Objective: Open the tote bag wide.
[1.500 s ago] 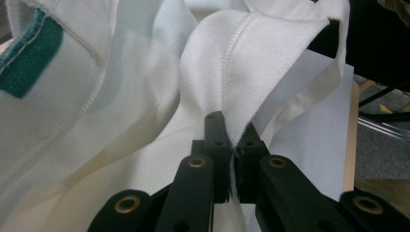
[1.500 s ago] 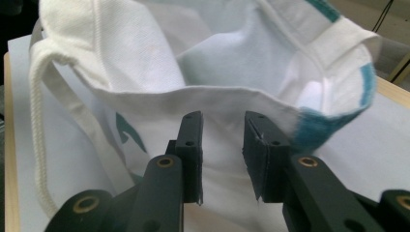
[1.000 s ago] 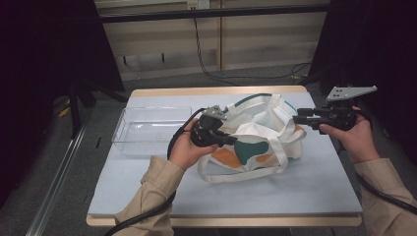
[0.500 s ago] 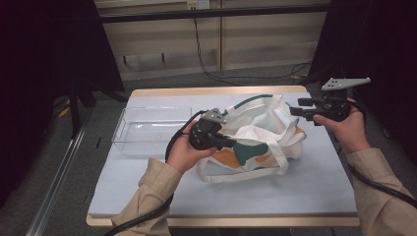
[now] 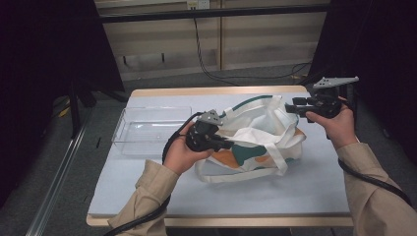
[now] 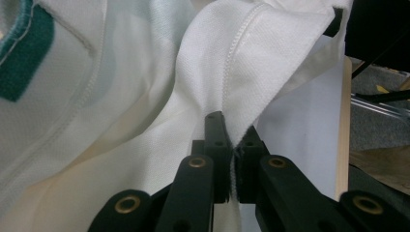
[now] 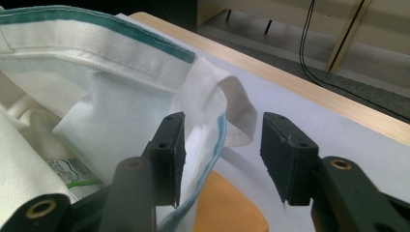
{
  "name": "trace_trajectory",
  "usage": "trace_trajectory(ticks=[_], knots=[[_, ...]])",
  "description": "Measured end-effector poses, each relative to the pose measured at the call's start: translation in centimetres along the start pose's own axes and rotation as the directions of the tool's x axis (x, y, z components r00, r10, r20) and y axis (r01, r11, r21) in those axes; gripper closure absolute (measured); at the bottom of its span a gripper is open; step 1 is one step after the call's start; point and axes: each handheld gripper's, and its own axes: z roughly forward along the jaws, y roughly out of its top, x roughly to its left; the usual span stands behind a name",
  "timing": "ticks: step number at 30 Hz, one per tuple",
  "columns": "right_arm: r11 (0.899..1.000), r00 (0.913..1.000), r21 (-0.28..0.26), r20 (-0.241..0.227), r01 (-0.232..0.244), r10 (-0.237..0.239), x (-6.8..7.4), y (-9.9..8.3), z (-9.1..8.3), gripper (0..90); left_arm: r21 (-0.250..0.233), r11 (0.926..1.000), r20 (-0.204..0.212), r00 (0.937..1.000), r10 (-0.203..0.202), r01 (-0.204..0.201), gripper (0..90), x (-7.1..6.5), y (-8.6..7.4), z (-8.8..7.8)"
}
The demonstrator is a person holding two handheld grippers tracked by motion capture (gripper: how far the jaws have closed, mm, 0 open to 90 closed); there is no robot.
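One white tote bag (image 5: 255, 142) with teal and orange patches is lying mid-table, beside one clear plastic tray (image 5: 147, 129). The left gripper (image 5: 223, 143) is pinching the bag's seamed edge (image 6: 231, 87) tight. The right gripper (image 5: 290, 108), jaws apart and just closing, is straddling the bag's rim (image 7: 212, 96) without pressing it. A pale blue table (image 5: 295, 187) is sitting among dark curtains.

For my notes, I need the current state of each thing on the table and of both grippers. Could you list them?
Tote bag: on the table, mouth held open.
Clear plastic tray: empty, upright.
Left gripper: shut on the bag's rim.
Right gripper: open at the bag's rim, jaws just closing.
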Motion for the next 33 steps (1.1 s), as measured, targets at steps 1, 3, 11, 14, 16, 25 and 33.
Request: trace_trajectory(ticks=[1, 3, 11, 14, 16, 25, 33], knots=[[1.000, 1.0000, -0.006, 0.001, -0.004, 0.004, 0.0, 0.0, 0.1, 52.3, -0.009, 0.9999, 0.001, 1.0000, -0.005, 0.005, 87.6, 0.0, -0.1, 0.0], [1.000, 0.9999, -0.002, -0.001, -0.014, 0.014, 0.0, 0.1, 0.3, 53.6, -0.004, 1.0000, -0.001, 1.0000, -0.005, 0.005, 87.6, 0.0, -0.1, -0.1], [1.000, 0.9991, 0.002, 0.034, -0.027, 0.027, 0.0, -0.1, 1.1, 57.9, -0.005, 1.0000, -0.002, 1.0000, -0.001, 0.001, 87.6, 0.0, -0.2, -0.1], [0.999, 0.9990, -0.004, 0.024, -0.037, 0.037, -0.1, -0.1, 1.4, 61.5, -0.006, 1.0000, 0.000, 1.0000, -0.001, 0.001, 87.5, -0.1, -0.3, -0.1], [0.999, 0.9989, -0.003, 0.034, -0.032, 0.032, -0.1, -0.1, 1.6, 64.4, -0.008, 1.0000, 0.001, 1.0000, -0.002, 0.002, 87.6, 0.0, -0.4, -0.1], [0.997, 0.9973, 0.049, 0.044, -0.061, 0.059, 0.3, -0.1, 2.5, 83.7, -0.007, 1.0000, 0.006, 1.0000, 0.005, -0.005, 87.6, -0.4, -1.0, 0.0], [0.996, 0.9947, 0.057, 0.081, -0.068, 0.063, 0.1, -0.3, 2.2, 88.4, 0.003, 1.0000, 0.005, 1.0000, -0.008, 0.008, 87.8, -0.7, -2.0, 0.1]])
